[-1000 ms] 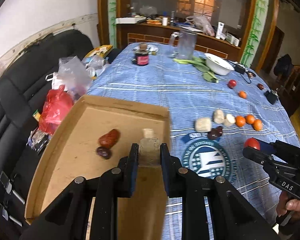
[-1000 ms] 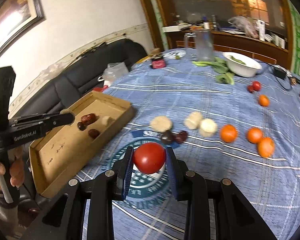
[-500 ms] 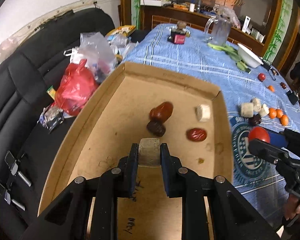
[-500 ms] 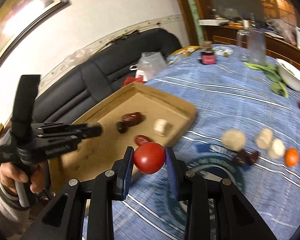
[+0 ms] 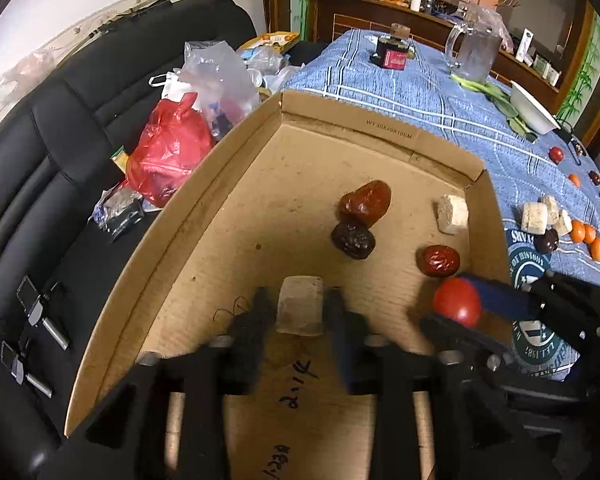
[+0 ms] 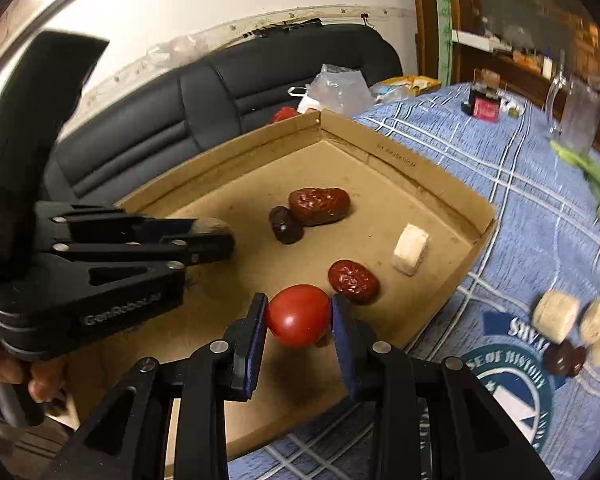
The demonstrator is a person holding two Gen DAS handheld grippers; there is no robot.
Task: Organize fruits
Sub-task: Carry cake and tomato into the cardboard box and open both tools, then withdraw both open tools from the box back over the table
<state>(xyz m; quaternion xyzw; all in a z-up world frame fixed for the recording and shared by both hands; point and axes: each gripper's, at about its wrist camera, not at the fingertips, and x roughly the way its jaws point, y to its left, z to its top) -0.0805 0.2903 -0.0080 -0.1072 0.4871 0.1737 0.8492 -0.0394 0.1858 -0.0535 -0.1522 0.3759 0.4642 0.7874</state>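
Note:
A shallow cardboard tray sits at the table's left edge. In it lie two red dates, a dark date and a pale cut chunk. My left gripper is shut on another pale chunk just above the tray floor. My right gripper is shut on a red tomato and holds it low over the tray's near right part, beside a red date.
On the blue checked cloth lie pale chunks, a dark date, small oranges, a white bowl, a glass jug and a jar. Plastic bags lie on the black sofa left.
Both grippers moved over the tray and lower into it. The right gripper carried the tomato from above the cloth to just over the tray floor, close to the left gripper.

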